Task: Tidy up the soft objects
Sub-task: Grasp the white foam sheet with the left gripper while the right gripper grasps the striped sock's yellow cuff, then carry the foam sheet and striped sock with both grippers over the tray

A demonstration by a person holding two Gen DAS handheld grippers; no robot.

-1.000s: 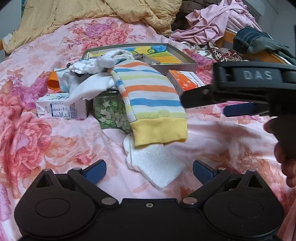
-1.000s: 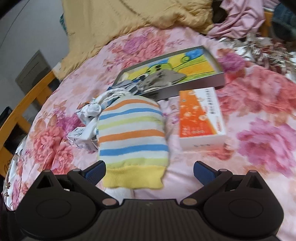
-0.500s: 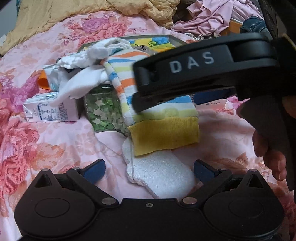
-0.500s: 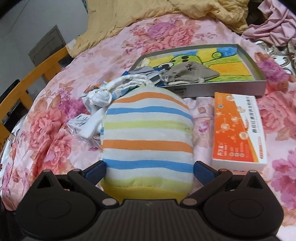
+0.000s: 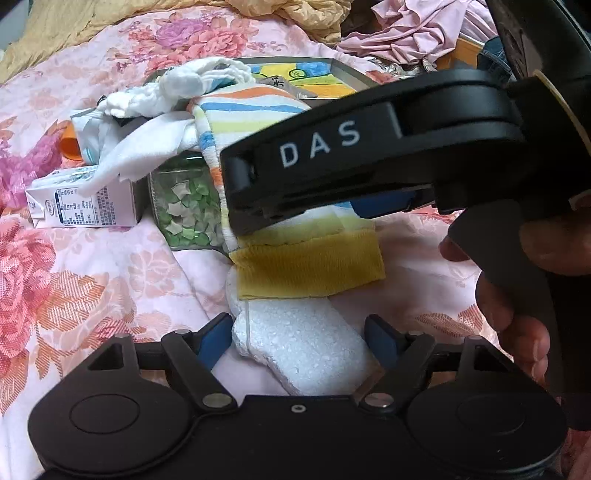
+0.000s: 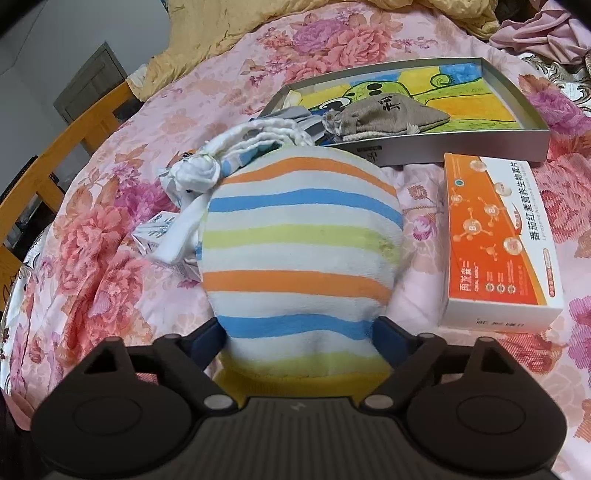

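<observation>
A striped sock [image 6: 303,254] with a yellow cuff [image 5: 308,267] drapes over a jar of green paper stars [image 5: 188,210] on the floral bed. My right gripper [image 6: 300,343] has its blue pads on both sides of the sock near the cuff, pressing it in; it crosses the left wrist view [image 5: 369,155] above the sock. My left gripper [image 5: 297,334] has its pads on either side of a white foam piece [image 5: 303,350] lying below the cuff. A white knotted cloth [image 6: 236,155] lies beside the sock. A grey drawstring pouch [image 6: 388,114] sits in a metal tray [image 6: 480,147].
An orange-and-white box [image 6: 498,243] lies right of the sock. A small milk carton [image 5: 81,201] lies left of the jar. A yellow blanket [image 5: 288,11] and pink clothes [image 5: 417,26] are heaped at the back. A wooden bed rail [image 6: 62,147] runs along the left.
My right gripper moved in over the sock and its pads narrowed onto the sock's sides. My left gripper moved forward and narrowed around the foam piece.
</observation>
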